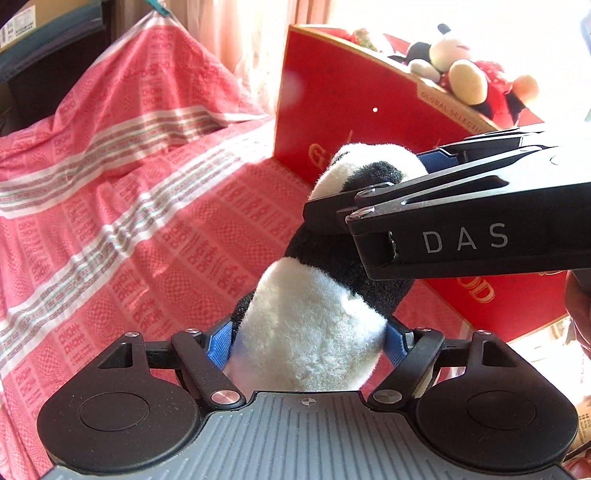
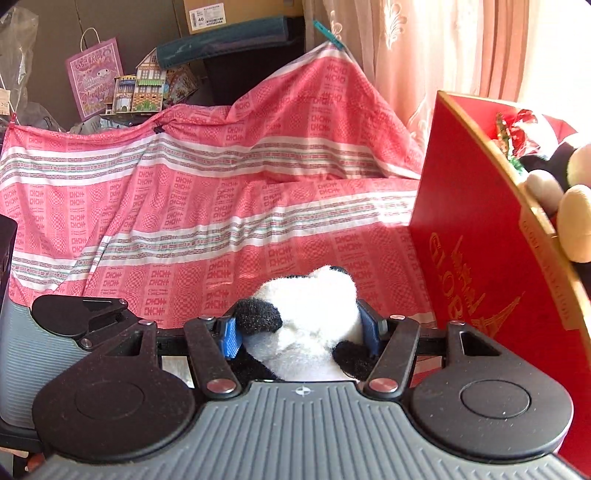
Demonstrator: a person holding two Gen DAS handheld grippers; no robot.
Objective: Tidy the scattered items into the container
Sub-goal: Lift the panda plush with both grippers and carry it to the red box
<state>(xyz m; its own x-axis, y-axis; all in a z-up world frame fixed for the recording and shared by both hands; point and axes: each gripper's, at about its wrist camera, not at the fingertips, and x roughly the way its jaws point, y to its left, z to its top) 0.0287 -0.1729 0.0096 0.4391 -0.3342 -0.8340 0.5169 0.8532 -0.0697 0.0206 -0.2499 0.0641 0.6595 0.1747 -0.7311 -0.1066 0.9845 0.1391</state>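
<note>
A black and white panda plush is held by both grippers above the pink cloth. My left gripper is shut on its white body, blue pads on each side. My right gripper is shut on its head; that gripper also shows in the left wrist view, coming in from the right. The red container stands just behind and to the right of the panda; it also shows in the right wrist view. It holds a Mickey-style plush and shiny red wrapping.
A pink patterned cloth covers the surface and rises over something at the back. Behind it stand a purple gift bag, paper model houses and a cardboard box. Curtains hang at the back right.
</note>
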